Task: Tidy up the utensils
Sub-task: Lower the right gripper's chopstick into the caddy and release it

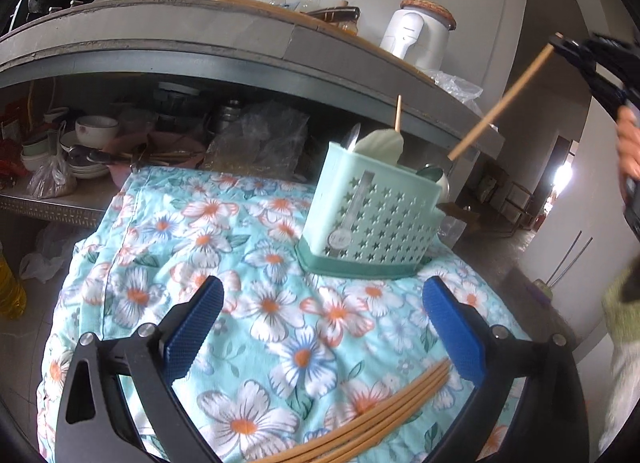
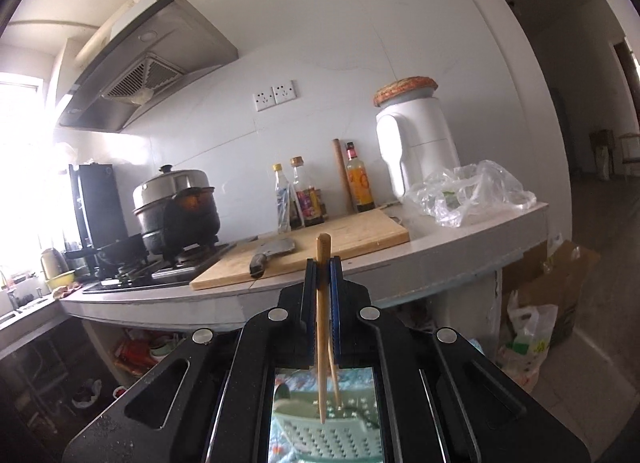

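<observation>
The right gripper (image 2: 322,263) is clamped on a single chopstick (image 2: 321,327), pinching it near the top end so most of the stick hangs free below the fingers. That makes sense if the plan is dropping it in tip-first: the long free end can be aimed while the fingers stay clear of the rim. In the left wrist view the same chopstick slants down from the right gripper toward the far right corner of the green utensil holder (image 1: 368,219), with its tip just above the rim, not inside as far as I can tell. The right wrist view agrees, with the holder sitting straight below the hanging tip.

The holder already has some stuff in it: one chopstick standing upright at the back, a pale green spoon (image 1: 382,145) and what looks like a metal spoon on the right side. So I'd guess sorting is partway done.

The left gripper (image 1: 322,319) is wide open and holding nothing, hovering over the floral cloth (image 1: 192,231) with the holder out ahead of its fingers. The remaining chopsticks (image 1: 384,419) lie in a loose bunch on the cloth just under and behind its right finger, so it's probably parked there to grab the next one.
</observation>
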`<state>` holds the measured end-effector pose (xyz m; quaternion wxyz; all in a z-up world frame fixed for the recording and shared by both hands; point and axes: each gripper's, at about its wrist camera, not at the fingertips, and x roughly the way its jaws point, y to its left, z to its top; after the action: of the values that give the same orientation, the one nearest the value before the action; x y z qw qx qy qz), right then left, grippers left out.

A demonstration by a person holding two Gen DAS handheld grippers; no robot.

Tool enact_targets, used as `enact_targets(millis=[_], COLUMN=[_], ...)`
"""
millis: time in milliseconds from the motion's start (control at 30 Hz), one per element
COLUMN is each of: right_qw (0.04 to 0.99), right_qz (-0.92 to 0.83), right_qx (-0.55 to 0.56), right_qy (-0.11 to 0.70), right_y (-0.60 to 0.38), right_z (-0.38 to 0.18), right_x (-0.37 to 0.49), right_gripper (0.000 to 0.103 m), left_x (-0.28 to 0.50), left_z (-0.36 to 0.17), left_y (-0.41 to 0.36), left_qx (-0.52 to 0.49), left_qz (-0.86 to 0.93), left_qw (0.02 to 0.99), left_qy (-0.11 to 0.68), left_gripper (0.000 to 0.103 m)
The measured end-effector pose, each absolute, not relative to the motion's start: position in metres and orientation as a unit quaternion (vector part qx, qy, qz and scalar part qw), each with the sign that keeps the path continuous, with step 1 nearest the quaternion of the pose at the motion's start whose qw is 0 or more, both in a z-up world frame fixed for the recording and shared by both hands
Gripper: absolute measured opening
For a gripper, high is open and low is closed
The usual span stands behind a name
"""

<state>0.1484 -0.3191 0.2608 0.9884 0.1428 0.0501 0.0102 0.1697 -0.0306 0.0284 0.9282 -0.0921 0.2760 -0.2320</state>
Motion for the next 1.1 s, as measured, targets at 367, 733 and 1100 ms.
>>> enact_targets(millis=[367,733,1100], right_qw=[0.983,0.975,0.975], right_qz=[-0.006,-0.001,0.016], right_qx=[0.134,0.122,0.178], right_qy=[0.128,0.187,0.128], right_y=[-0.307,-0.313,-0.343], right_z=[0.203,0.182,0.199], right_x=[0.223,0.227,0.120], right_gripper=[0.005,0.041,0.052], left_x=[0.166,0.168,0.170], left_z=[0.020,0.013,0.010], left_y=[-0.027,-0.029,-0.026], left_qx=[-0.065,-0.064,-0.071], left_qz=[-0.221,-0.218,-0.224], left_qw=[0.933,0.930,0.925], left_qy=[0.275,0.290,0.298], left_gripper=[0.097,0.097,0.097])
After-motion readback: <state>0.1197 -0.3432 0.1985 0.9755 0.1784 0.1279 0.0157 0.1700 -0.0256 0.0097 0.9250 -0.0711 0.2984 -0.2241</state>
